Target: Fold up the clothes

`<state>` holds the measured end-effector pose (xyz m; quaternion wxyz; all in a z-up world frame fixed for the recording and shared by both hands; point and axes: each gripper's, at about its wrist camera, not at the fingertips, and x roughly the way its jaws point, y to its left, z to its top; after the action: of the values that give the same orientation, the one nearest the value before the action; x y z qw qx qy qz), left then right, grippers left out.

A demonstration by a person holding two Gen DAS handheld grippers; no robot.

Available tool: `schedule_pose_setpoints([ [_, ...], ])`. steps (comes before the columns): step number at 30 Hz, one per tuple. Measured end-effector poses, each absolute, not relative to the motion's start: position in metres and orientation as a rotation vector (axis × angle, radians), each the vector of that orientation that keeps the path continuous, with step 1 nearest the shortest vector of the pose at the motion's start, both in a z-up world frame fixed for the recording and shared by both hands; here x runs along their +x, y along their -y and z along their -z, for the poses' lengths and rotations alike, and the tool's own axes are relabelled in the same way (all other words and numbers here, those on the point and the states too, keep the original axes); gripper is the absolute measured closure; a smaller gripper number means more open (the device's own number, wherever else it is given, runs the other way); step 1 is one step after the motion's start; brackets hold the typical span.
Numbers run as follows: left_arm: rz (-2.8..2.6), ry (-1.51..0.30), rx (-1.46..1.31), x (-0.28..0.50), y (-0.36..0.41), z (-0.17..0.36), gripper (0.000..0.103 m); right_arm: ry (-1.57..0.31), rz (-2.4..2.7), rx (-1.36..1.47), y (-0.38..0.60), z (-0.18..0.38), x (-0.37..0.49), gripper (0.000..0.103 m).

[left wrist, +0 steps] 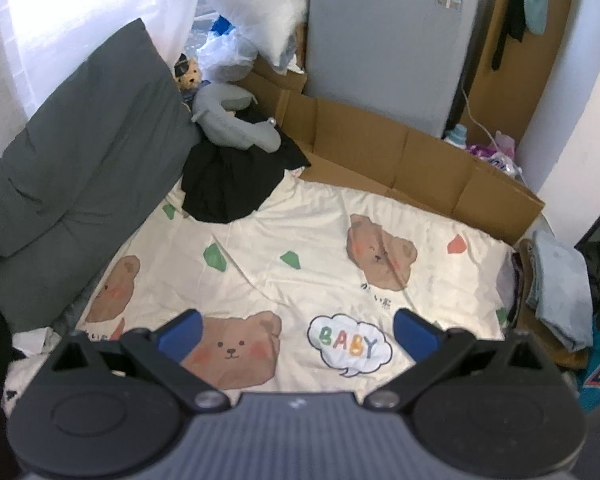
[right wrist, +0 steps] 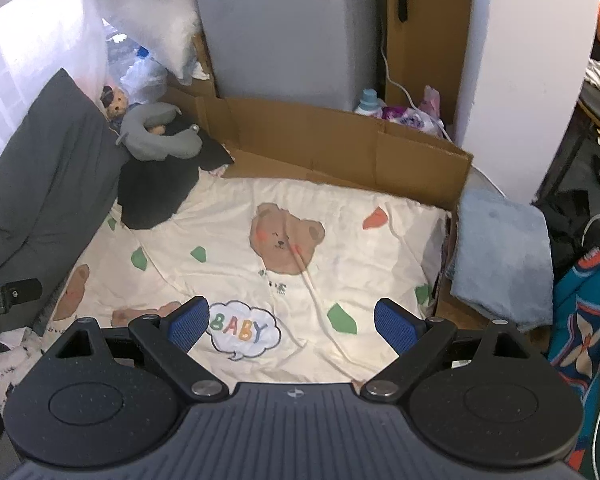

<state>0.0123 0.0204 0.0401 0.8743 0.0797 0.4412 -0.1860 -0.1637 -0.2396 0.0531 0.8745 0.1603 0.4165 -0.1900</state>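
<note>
A crumpled black garment (left wrist: pixel 236 176) (right wrist: pixel 160 192) lies at the far left of the cream bear-print bedsheet (left wrist: pixel 308 240) (right wrist: pixel 228 264), under a grey neck pillow (left wrist: pixel 236 120) (right wrist: pixel 160 132). A pile of folded clothes topped by a light blue piece (left wrist: pixel 560 288) (right wrist: pixel 504 252) sits at the right edge of the bed. My left gripper (left wrist: pixel 296 332) is open and empty above the near part of the sheet. My right gripper (right wrist: pixel 292 320) is also open and empty above the sheet.
A grey duvet (left wrist: pixel 80 168) (right wrist: pixel 48 184) banks the left side. Flattened cardboard (left wrist: pixel 412 160) (right wrist: pixel 340 144) lines the far edge, with a grey appliance (left wrist: pixel 388 40) (right wrist: pixel 288 32) behind. A small teddy bear (left wrist: pixel 188 74) (right wrist: pixel 116 102) sits by the neck pillow.
</note>
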Motion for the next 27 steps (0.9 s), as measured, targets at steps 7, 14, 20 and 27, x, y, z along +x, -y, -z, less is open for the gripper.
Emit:
schedule_pose_setpoints([
  [7,0.402,-0.932,0.164,0.003,-0.013,-0.03,0.001,-0.886,0.411,0.346,0.24,-0.047,-0.173,0.009],
  [14,0.42,-0.92,0.193,-0.01,-0.004,-0.018,0.001,-0.837,0.396,0.329,0.232,-0.046,-0.181,0.009],
  [20,0.415,-0.935,0.185,-0.012,-0.003,-0.01,0.001,-0.879,0.345,0.293,0.223,-0.042,-0.175,0.009],
  [27,0.427,-0.977,0.181,-0.011,-0.004,-0.002,0.001,-0.864,0.331,0.38,0.232,-0.04,-0.177,0.009],
])
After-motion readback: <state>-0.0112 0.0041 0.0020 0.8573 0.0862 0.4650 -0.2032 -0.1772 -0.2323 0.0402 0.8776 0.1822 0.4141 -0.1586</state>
